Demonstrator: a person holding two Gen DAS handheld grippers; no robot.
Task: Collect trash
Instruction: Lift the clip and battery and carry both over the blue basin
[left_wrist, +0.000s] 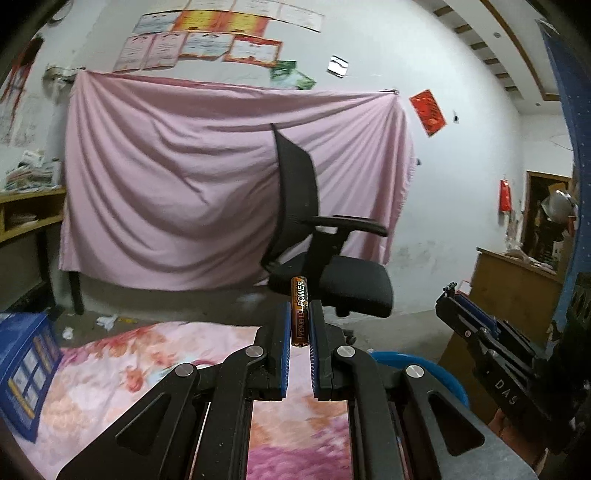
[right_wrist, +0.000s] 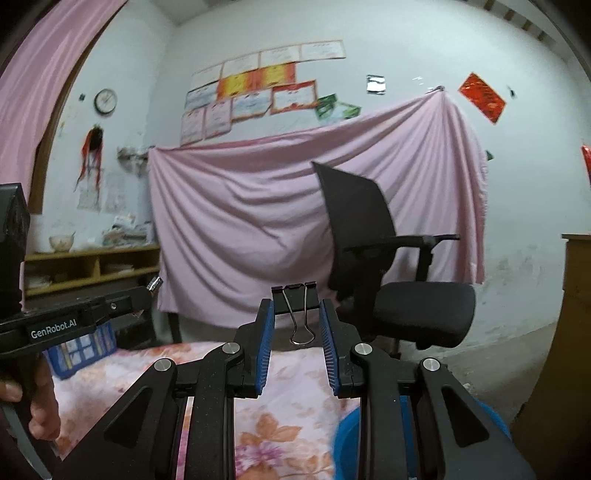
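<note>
The left gripper (left_wrist: 299, 314) is clamped on a battery (left_wrist: 299, 312), which stands upright between the blue pads (left_wrist: 283, 332) with its top projecting above the fingertips. The right gripper (right_wrist: 297, 314) is clamped on a black binder clip (right_wrist: 295, 299); the clip body sits between the fingertips and its wire handles hang down into the gap between the pads (right_wrist: 266, 339). Both grippers are held in the air above a floral cloth (left_wrist: 122, 369), with a blue bin (left_wrist: 424, 369) just beyond the cloth edge, lower right. In the left wrist view the right gripper appears at the right edge. A black chair (left_wrist: 332, 258) stands behind, in front of a pink sheet (left_wrist: 184, 166) hung on the wall. A blue box (left_wrist: 26, 365) lies on the cloth at left.
</note>
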